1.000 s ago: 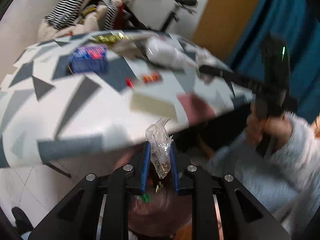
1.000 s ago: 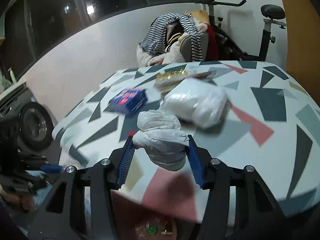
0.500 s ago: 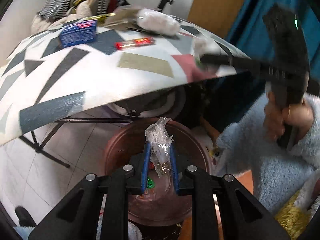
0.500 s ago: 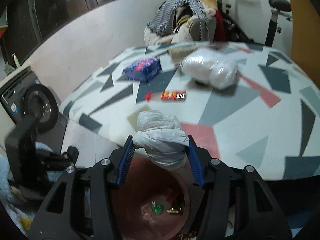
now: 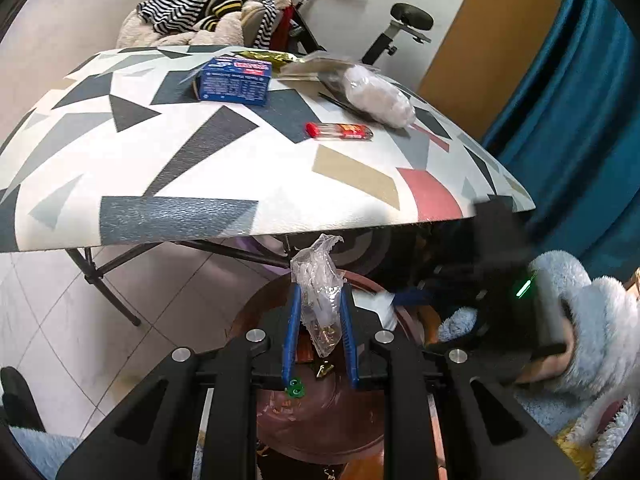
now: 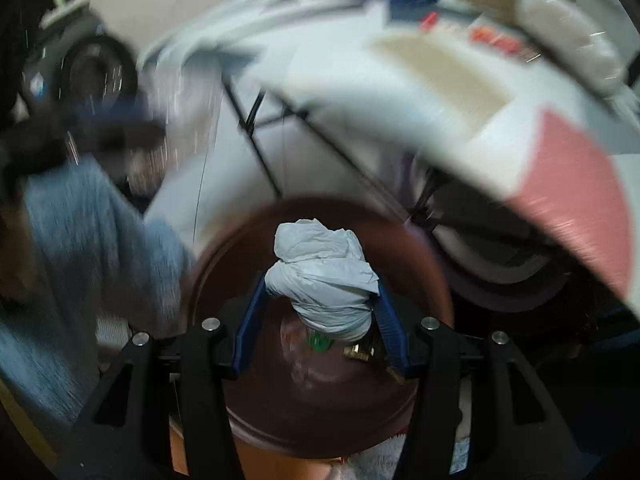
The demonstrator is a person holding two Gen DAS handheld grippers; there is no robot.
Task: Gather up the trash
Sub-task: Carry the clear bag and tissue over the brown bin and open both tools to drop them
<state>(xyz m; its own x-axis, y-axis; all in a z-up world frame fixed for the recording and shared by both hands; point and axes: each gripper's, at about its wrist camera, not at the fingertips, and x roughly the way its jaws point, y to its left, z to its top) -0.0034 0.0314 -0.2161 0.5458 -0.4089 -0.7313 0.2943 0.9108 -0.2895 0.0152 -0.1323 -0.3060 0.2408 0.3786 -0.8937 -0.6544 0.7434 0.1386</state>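
My left gripper [image 5: 319, 312] is shut on a crumpled clear plastic wrapper [image 5: 318, 292] and holds it above a round brown trash bin [image 5: 320, 420] on the floor below the table's front edge. My right gripper [image 6: 322, 302] is shut on a crumpled white tissue wad [image 6: 324, 280], also above the brown bin [image 6: 320, 412]. Small scraps lie in the bin's bottom. The right gripper also shows in the left wrist view [image 5: 404, 300] at the bin's right rim, held by a hand in a fluffy blue sleeve.
A folding table [image 5: 160, 168] with a triangle pattern carries a blue box [image 5: 234, 82], a red-capped tube [image 5: 340, 131], a white filled bag [image 5: 380, 98] and a gold wrapper [image 5: 268, 55]. Clothes and an exercise bike stand behind. A blue curtain hangs at the right.
Both grippers have dropped from table height to below its edge and now hang over the brown bin, each still gripping its piece of trash. The right wrist view is blurred by motion.
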